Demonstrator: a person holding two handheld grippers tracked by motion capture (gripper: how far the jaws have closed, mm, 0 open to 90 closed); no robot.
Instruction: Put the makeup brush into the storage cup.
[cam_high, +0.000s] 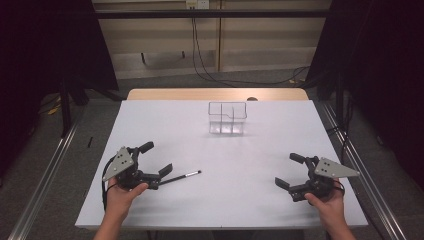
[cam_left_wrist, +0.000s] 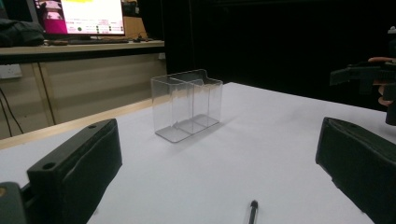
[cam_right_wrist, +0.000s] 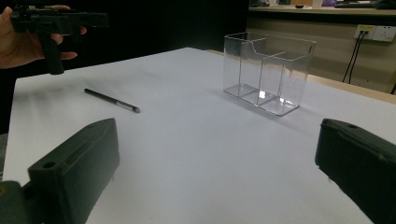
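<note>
A person holds a gripper in each hand over a white table (cam_high: 225, 165). The left gripper (cam_high: 152, 161) has its jaws spread wide apart with nothing between them; in the left gripper view the two black jaws stand at the bottom corners with bare table between. A thin black pen (cam_high: 182, 176) lies flat on the table just beyond the lower jaw of the left gripper in the high view, its tip pointing away from that jaw; whether it touches the jaw I cannot tell. In the left gripper view the pen's end (cam_left_wrist: 252, 211) shows low between the jaws, nearer the right-hand one. The right gripper (cam_high: 291, 171) also has its jaws wide apart and holds nothing, and in the right gripper view its jaws frame open table. A clear plastic organizer box (cam_high: 227, 118) with inner dividers stands upright, well ahead of both pairs of jaws and roughly midway between the two grippers. In the left gripper view the box (cam_left_wrist: 187, 104) sits ahead and slightly toward the left jaw; in the right gripper view it (cam_right_wrist: 267, 71) stands ahead toward the right jaw, while the pen (cam_right_wrist: 111, 100) lies ahead of the left jaw, with the left hand (cam_right_wrist: 18, 43) and its gripper beyond.
</note>
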